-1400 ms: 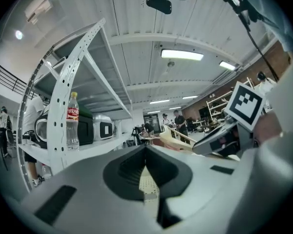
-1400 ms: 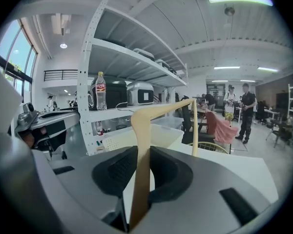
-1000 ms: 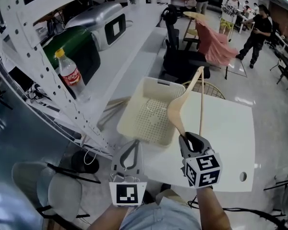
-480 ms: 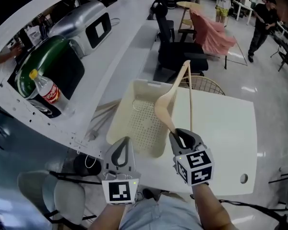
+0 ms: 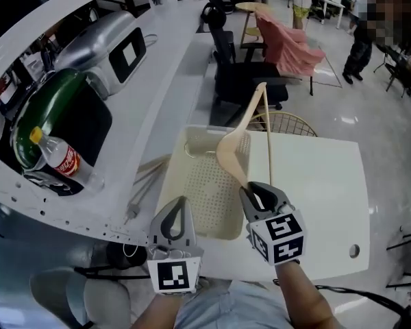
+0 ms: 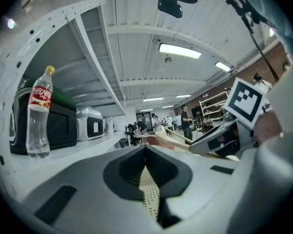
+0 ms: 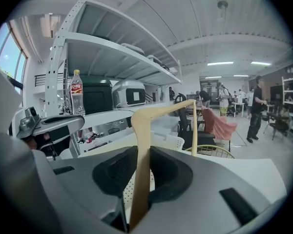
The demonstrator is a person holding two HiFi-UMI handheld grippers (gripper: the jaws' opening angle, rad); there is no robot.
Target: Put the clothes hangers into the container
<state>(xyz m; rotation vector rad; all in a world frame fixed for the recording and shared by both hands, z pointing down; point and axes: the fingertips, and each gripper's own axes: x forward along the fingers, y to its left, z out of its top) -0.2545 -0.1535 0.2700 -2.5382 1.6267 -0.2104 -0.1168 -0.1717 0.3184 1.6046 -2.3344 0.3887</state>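
Near the middle of the head view, you have one wooden hanger (image 5: pixel 231 149) clamped by one end in your right gripper (image 5: pixel 255 192). The rest of it rises toward the upper frame, over the right part of the single cream perforated container (image 5: pixel 192 197). Your left gripper (image 5: pixel 175 218), lower left of centre, has its jaws together on nothing, at the container's near left corner. Each gripper's cube bears black-and-white square markers.

That container stands on the one white table (image 5: pixel 315 204), against the long counter (image 5: pixel 185 67). Just left of it lie a few pale sticks (image 5: pixel 151 166), possibly more hangers, though they are too thin to be sure.

At the left of the frame you can see one clear bottle (image 5: pixel 55 160) with a yellow cap and a red label; its white script is too blurred to read. Two appliances sit behind it, one dark green (image 5: pixel 58 108) and one silver (image 5: pixel 109 40). Beyond the table's far edge are one wire basket (image 5: pixel 288 123), a black chair (image 5: pixel 243 81) and a pink cloth (image 5: pixel 288 43).
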